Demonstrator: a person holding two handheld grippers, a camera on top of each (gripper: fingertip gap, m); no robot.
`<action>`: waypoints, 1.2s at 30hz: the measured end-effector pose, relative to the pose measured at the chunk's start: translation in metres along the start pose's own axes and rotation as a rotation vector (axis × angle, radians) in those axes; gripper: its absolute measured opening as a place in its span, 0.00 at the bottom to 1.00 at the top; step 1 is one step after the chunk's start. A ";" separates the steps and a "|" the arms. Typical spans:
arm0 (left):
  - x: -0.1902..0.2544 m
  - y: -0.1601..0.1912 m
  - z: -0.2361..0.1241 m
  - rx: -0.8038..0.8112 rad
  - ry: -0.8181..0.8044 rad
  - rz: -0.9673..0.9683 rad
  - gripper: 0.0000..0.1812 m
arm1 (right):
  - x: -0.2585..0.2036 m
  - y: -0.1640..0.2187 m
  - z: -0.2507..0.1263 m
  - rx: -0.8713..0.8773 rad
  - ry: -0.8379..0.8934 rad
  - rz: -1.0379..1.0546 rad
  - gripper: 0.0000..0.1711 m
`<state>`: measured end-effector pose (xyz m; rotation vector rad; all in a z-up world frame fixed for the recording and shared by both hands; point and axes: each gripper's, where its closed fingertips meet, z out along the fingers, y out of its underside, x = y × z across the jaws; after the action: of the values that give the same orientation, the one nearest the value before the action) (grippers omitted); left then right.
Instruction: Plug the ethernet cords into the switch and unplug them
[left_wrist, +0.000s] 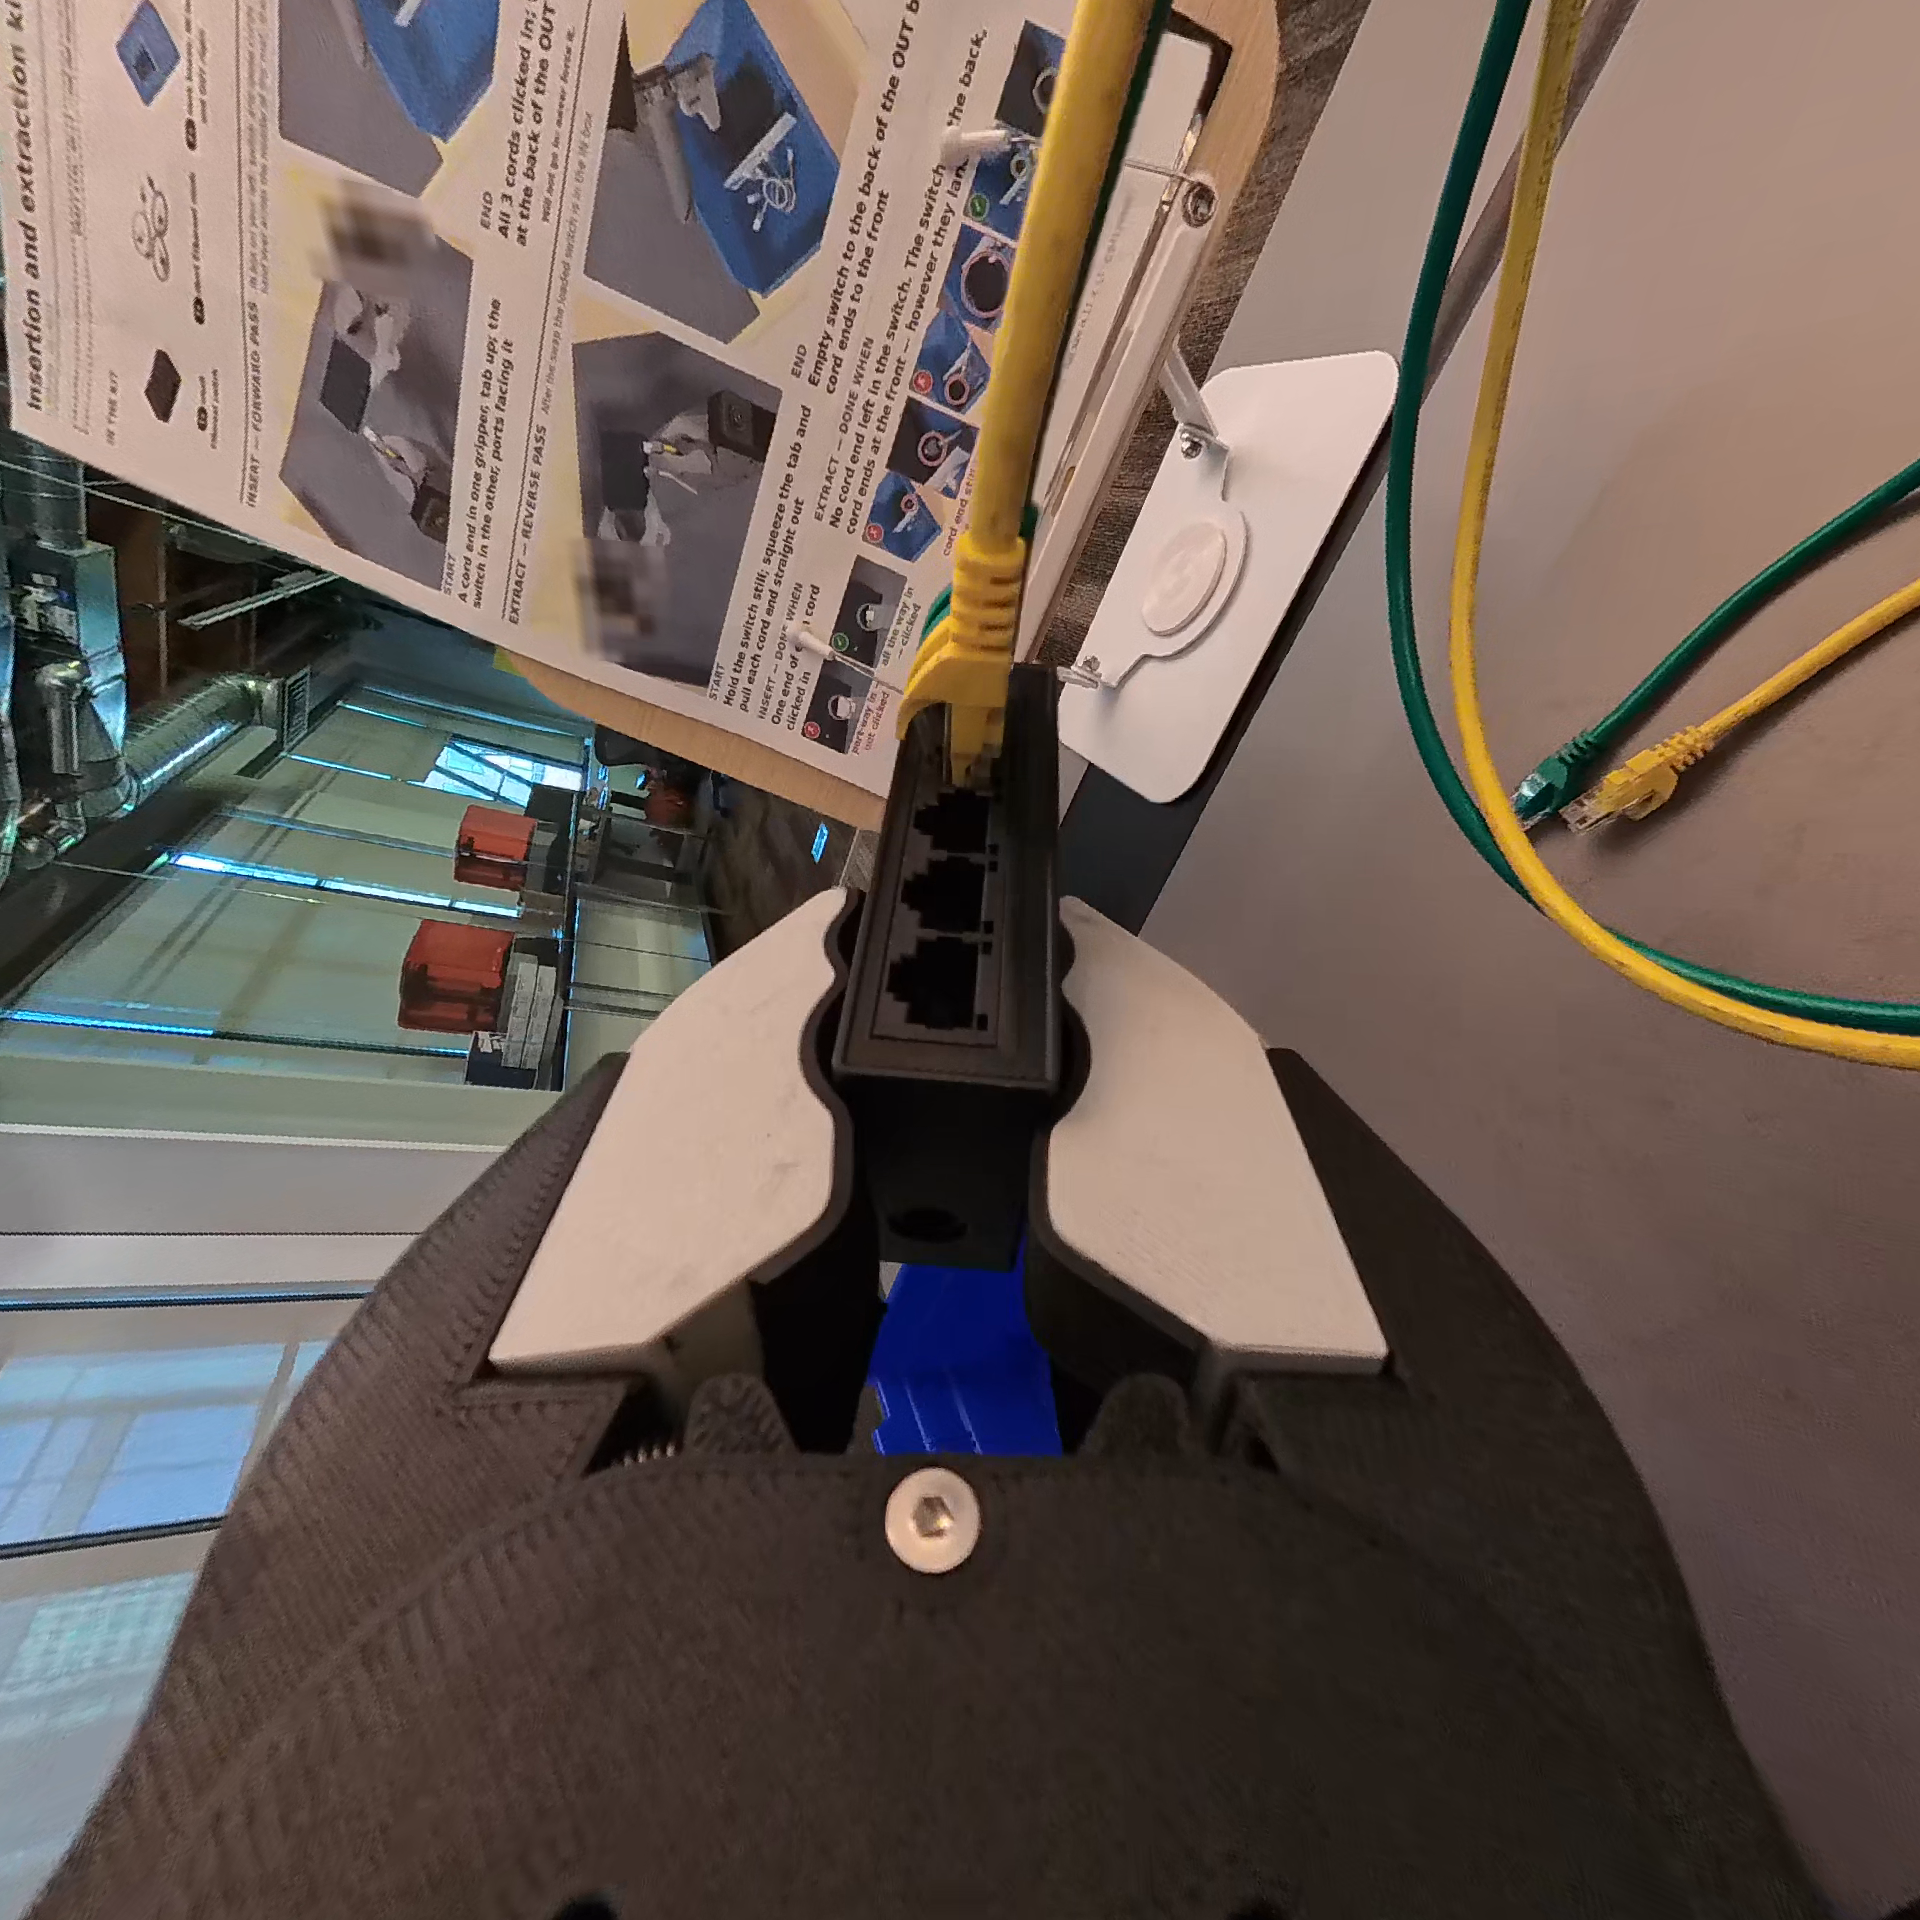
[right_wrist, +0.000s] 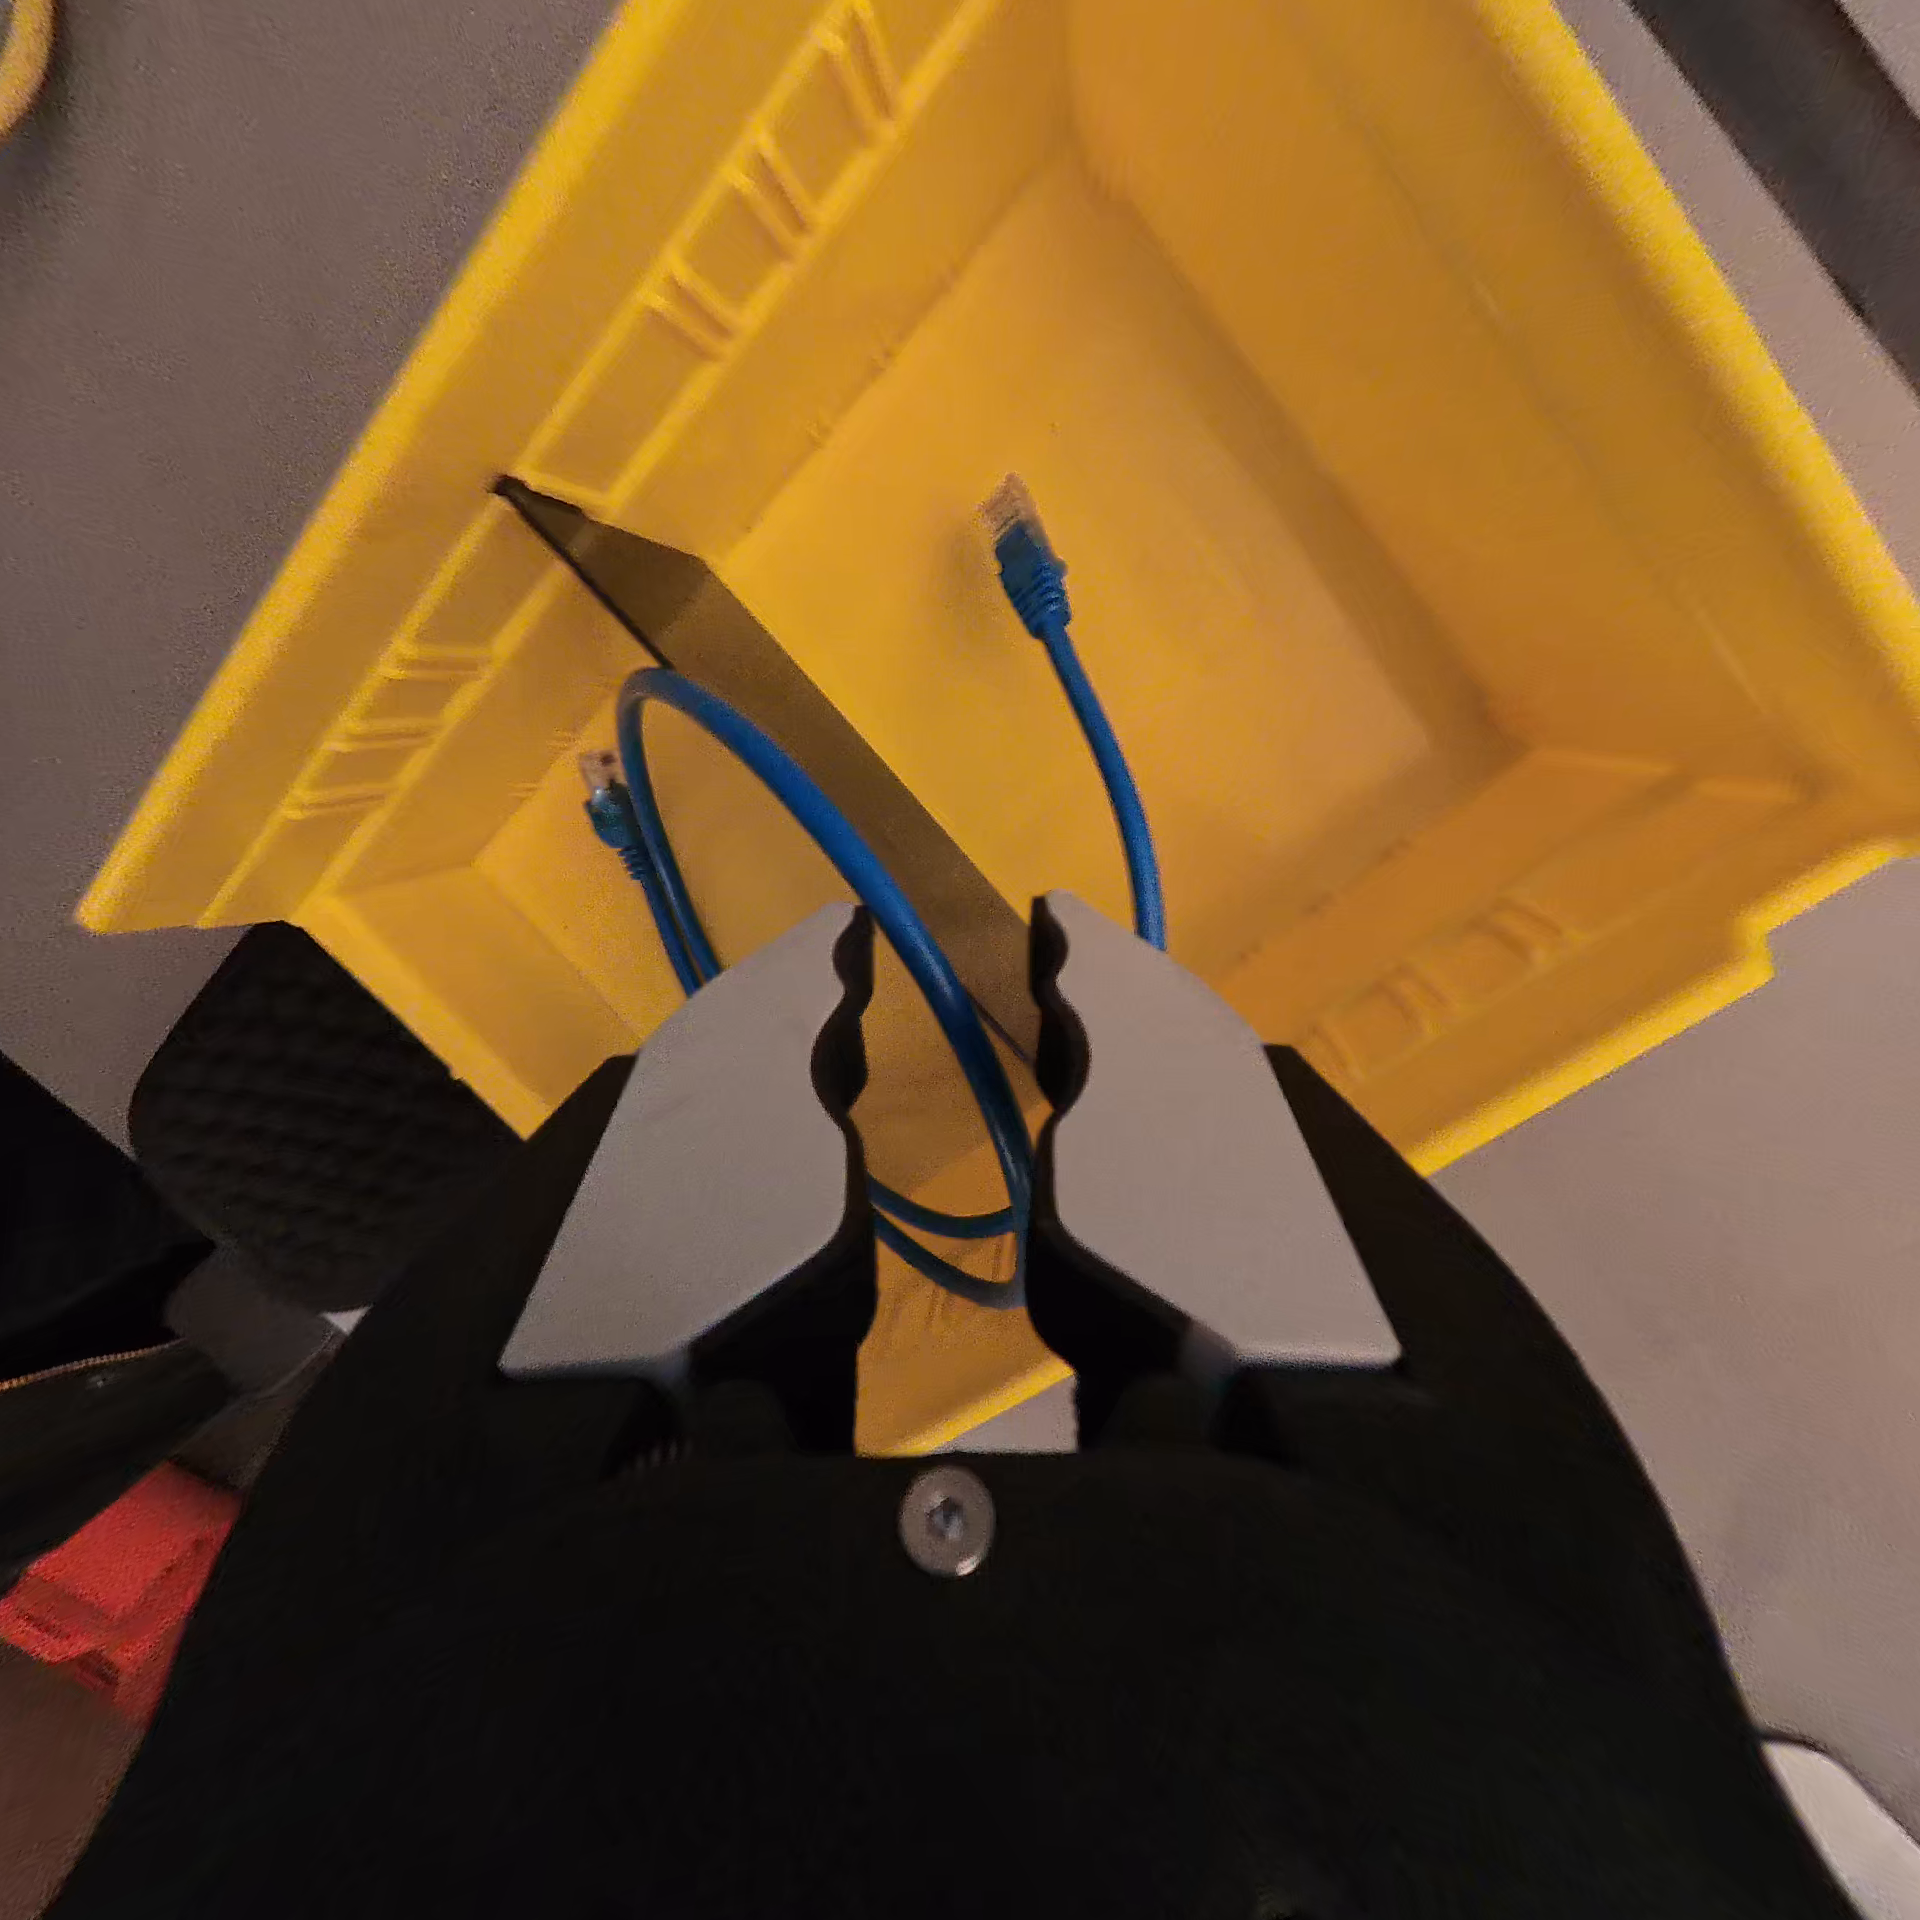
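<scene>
Left wrist view, L to R. Far left: room bkgd, tilted with the camera: metal ductwork (left_wrist: 94, 717), glass partitions, two orange boxes (left_wrist: 457, 971) on shelving. Upper left to centre: printed instruction sheet (left_wrist: 436, 312) w/ photos, on a light wooden board. Centre: left gripper (left_wrist: 948, 935), fingers closed on the black switch (left_wrist: 951, 987), gripping its two sides, port face toward the camera. Three ports nearest the camera are empty; a yellow cord (left_wrist: 1023, 343) w/ its yellow boot is plugged in at the far end. A green cord shows just behind it; can't tell whether it's seated. Blue plastic shows below the switch, between the fingers. Right of the switch: white plate (left_wrist: 1226, 582) w/ a round disc & metal bracket. Far right: grey tabletop (left_wrist: 1558, 1195). Yellow & green cords loop across it; their free ends (left_wrist: 1600, 790) lie side by side, unplugged.

Right wrist view, L to R. Same grey surface at the left edge, plus a black textured grip (right_wrist: 301, 1122) & a red item lower left. Centre to right: yellow bin (right_wrist: 1558, 468) on the table, seen only here. Inside it: a blue cord (right_wrist: 831, 831) coiled loosely, both plugs free on the bin floor, & a thin dark flat panel (right_wrist: 790, 707) leaning against the bin's left wall. Right gripper (right_wrist: 948, 935) hovers over the bin, fingers parted w/ a moderate gap, holding nothing; the blue cord is seen thru the gap. The switch, the instruction sheet & the room appear only in the left view.
</scene>
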<state>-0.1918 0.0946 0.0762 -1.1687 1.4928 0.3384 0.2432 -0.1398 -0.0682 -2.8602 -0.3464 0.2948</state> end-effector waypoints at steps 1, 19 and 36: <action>0.001 0.000 0.000 -0.001 0.002 0.005 0.17 | -0.004 -0.003 -0.004 0.011 -0.009 -0.016 0.23; 0.026 -0.004 0.020 -0.042 0.050 0.073 0.17 | -0.016 0.015 0.008 -0.229 -0.378 0.195 0.10; 0.032 -0.022 0.009 0.009 0.048 0.100 0.17 | -0.073 0.027 -0.023 0.073 -0.447 -0.090 0.05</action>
<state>-0.1638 0.0764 0.0538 -1.1039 1.5966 0.3737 0.1849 -0.1893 -0.0411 -2.6748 -0.5300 0.9119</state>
